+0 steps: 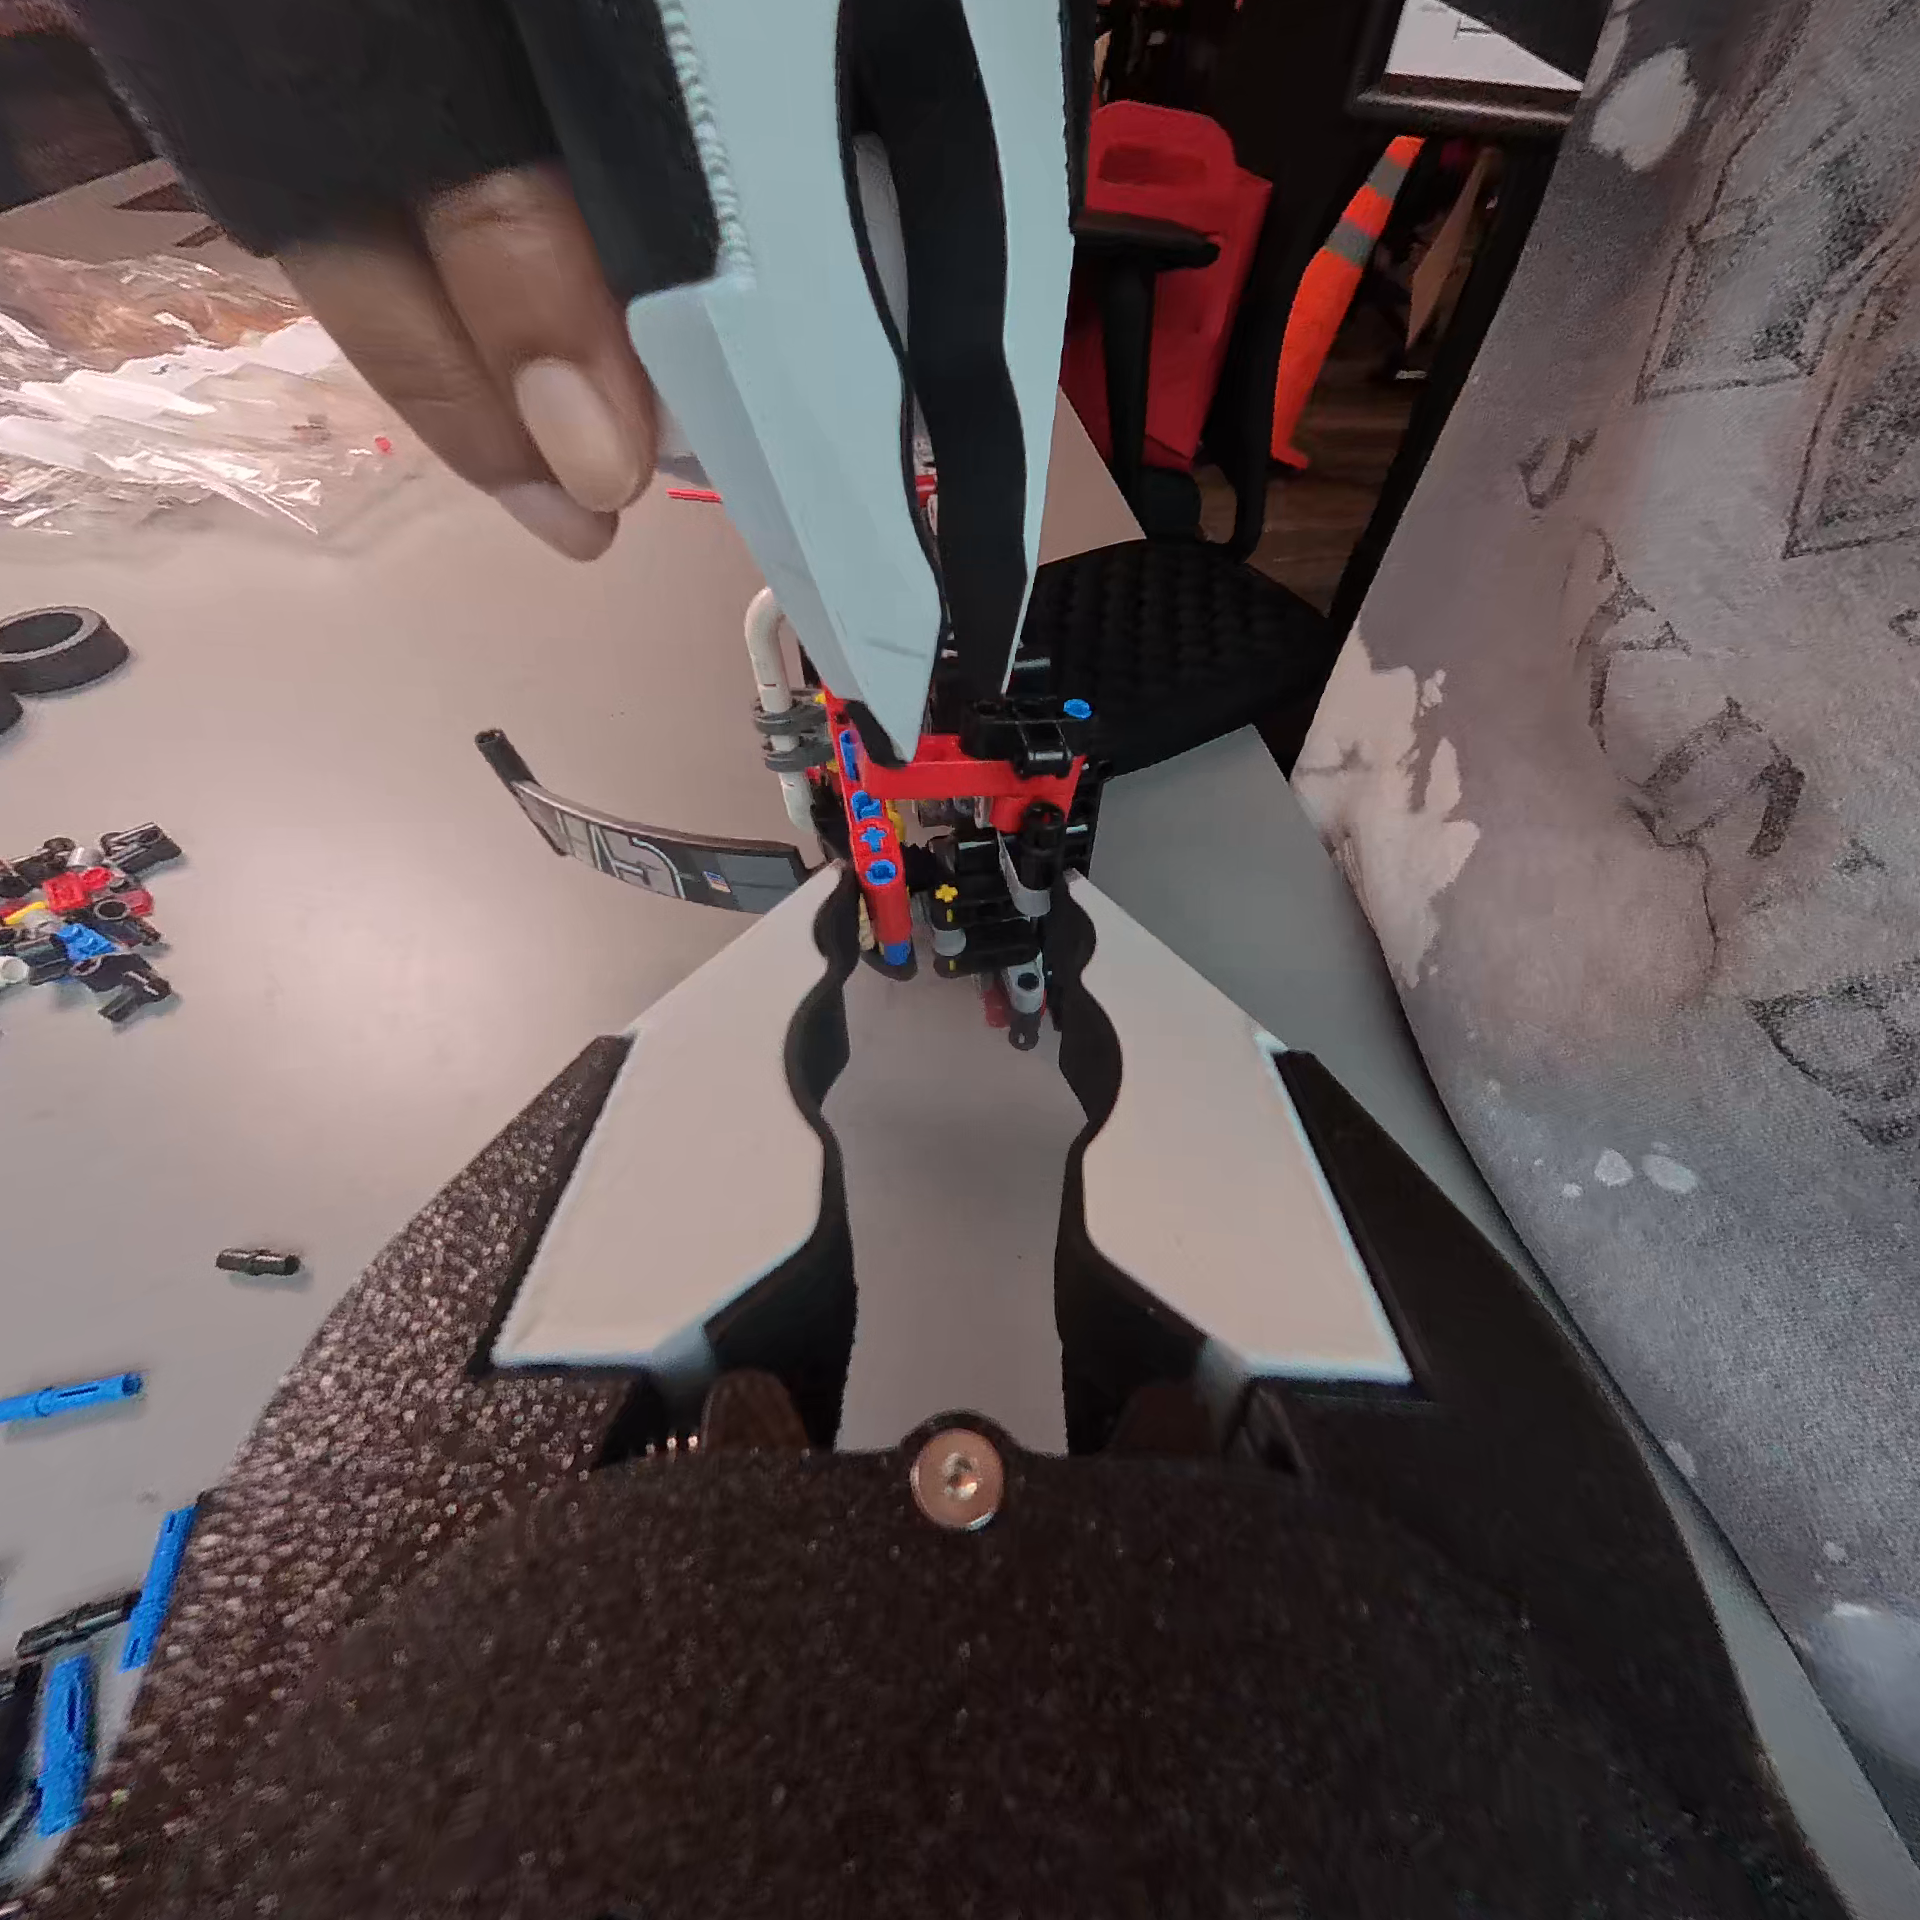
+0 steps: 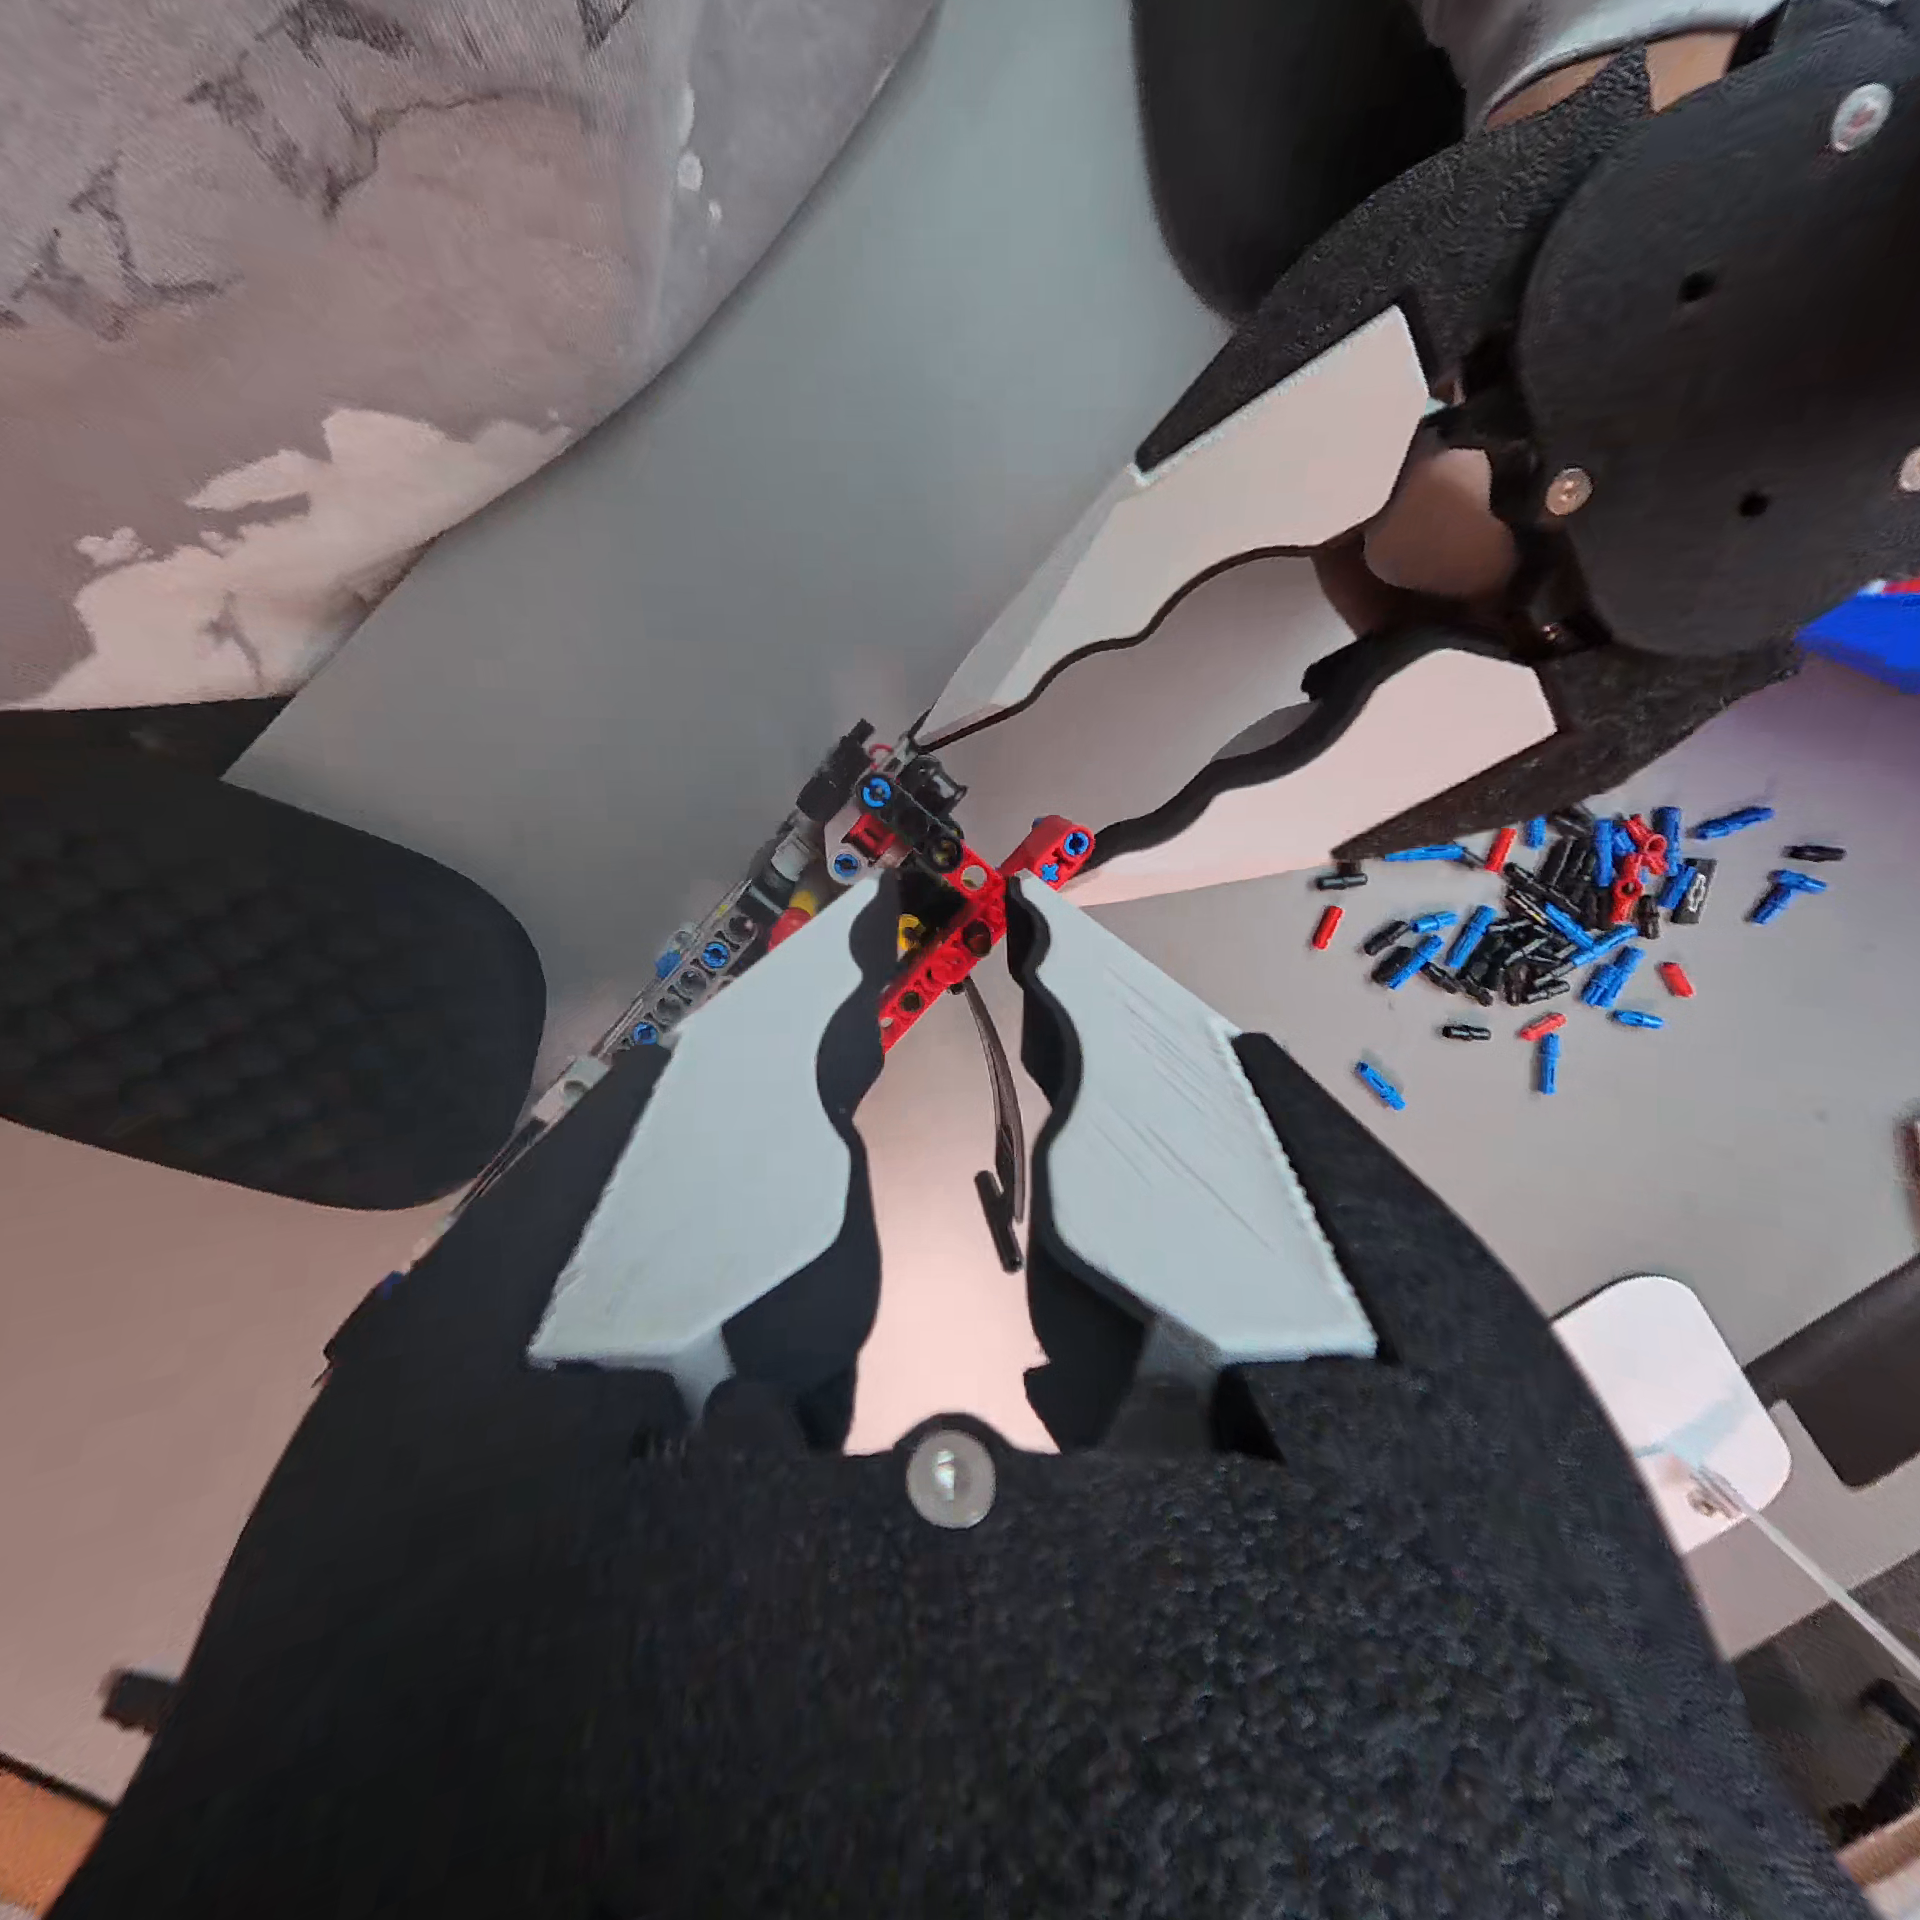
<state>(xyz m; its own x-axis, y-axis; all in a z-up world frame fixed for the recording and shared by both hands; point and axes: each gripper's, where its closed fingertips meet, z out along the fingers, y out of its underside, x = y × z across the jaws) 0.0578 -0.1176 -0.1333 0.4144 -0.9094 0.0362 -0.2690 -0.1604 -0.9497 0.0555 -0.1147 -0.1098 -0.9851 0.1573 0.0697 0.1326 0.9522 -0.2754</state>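
A red and black building-brick model (image 1: pixel 935 774) stands near the grey table's edge. My left gripper (image 1: pixel 956 878) is shut on its lower black part, one finger on each side. My right gripper (image 1: pixel 951 722) comes down from above and is shut on the model's red frame. In the right wrist view my right gripper (image 2: pixel 948 891) clamps a red beam of the model (image 2: pixel 935 971), and my left gripper (image 2: pixel 1013 790) reaches in from the upper right. A curved black panel (image 1: pixel 644 842) sticks out of the model to the left, low over the table.
Loose small parts (image 1: pixel 83 925), blue pins (image 1: pixel 73 1397), a black tyre (image 1: pixel 57 644) and plastic bags (image 1: pixel 156 395) lie to the left. A heap of blue, black and red pins (image 2: pixel 1558 925) lies nearby. A person's grey garment (image 1: pixel 1662 831) and a black chair seat (image 1: pixel 1174 634) border the table edge. My left and right fingertips are right by each other.
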